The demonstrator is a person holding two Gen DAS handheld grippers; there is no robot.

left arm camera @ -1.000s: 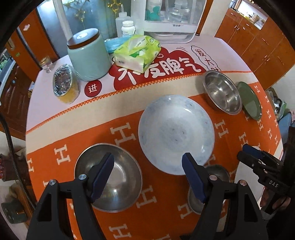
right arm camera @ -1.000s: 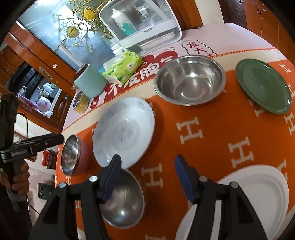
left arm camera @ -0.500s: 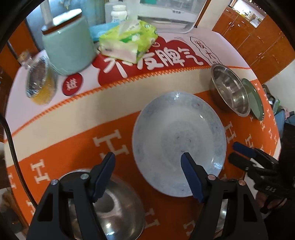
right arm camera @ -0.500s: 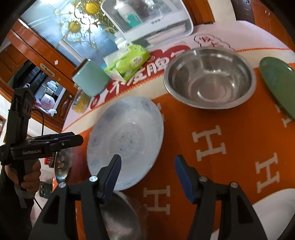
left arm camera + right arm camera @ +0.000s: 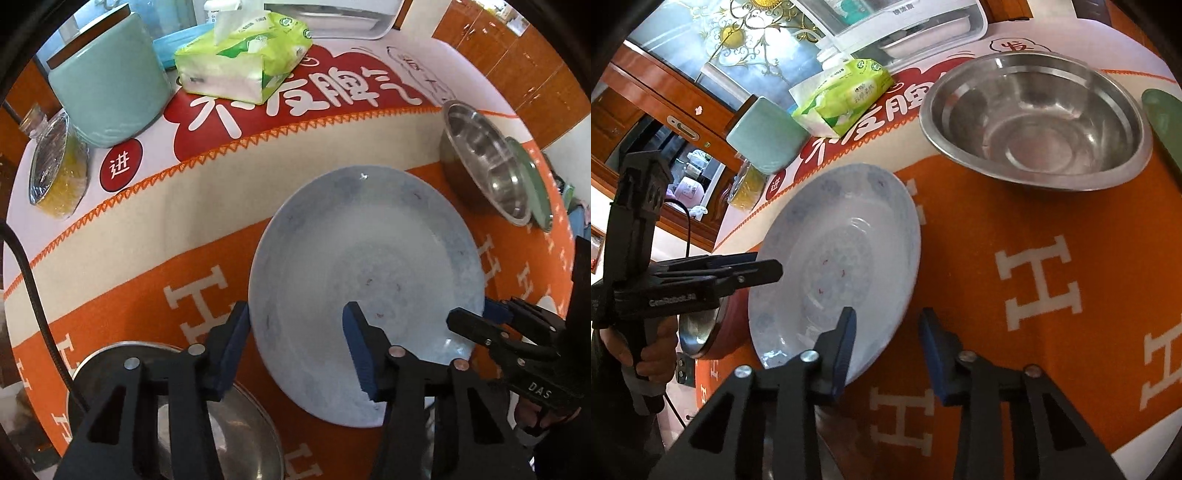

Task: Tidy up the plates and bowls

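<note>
A pale blue-white plate (image 5: 369, 258) (image 5: 849, 236) lies on the orange cloth. My left gripper (image 5: 295, 325) straddles the plate's left rim, one finger outside the edge and one over the inside. Its jaws are closing and the pads stand apart from the rim. From the opposite side, my right gripper (image 5: 886, 328) straddles the rim too, its jaws closing with a gap still showing. Each gripper shows in the other's view: the right gripper (image 5: 480, 321) and the left gripper (image 5: 772, 266), both at the plate's edge.
A large steel bowl (image 5: 1034, 122) (image 5: 491, 177) and a green plate (image 5: 1163, 118) sit beyond the blue plate. Another steel bowl (image 5: 184, 413) lies under the left gripper. A tissue pack (image 5: 240, 59), a teal canister (image 5: 107, 85) and a wrapped jar (image 5: 55, 173) stand at the back.
Both grippers have come down toward the blue-white plate and now sit across its rim on opposite sides. Both pairs of jaws have narrowed.
</note>
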